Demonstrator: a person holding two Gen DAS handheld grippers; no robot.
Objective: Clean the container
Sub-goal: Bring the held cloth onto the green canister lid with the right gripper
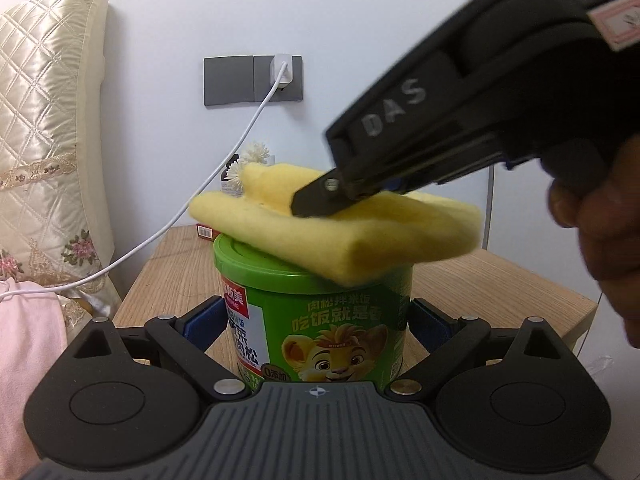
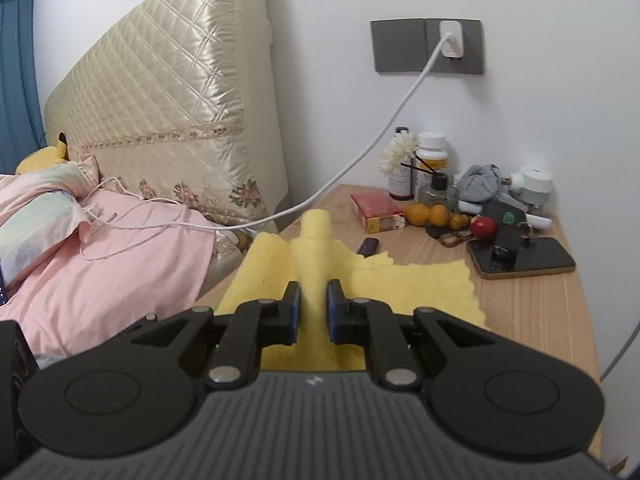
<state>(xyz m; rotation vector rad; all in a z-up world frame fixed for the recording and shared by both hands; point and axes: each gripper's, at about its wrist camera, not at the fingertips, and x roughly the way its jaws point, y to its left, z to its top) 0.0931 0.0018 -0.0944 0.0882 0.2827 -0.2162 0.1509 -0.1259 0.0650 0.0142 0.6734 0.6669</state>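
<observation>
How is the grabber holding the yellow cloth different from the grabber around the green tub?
The right gripper is pinched shut on the thin yellow cloth, while the left gripper has its jaws spread wide on either side of the fat green tub. The right gripper slants down from above the tub; the left gripper comes at it from the side. Both are black with blue pads.

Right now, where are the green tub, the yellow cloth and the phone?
Tub (image 1: 320, 320): left wrist view, front label.
Cloth (image 1: 360, 236): left wrist view, folded top, over the lid.
Phone (image 2: 548, 256): right wrist view, bare screen.
</observation>
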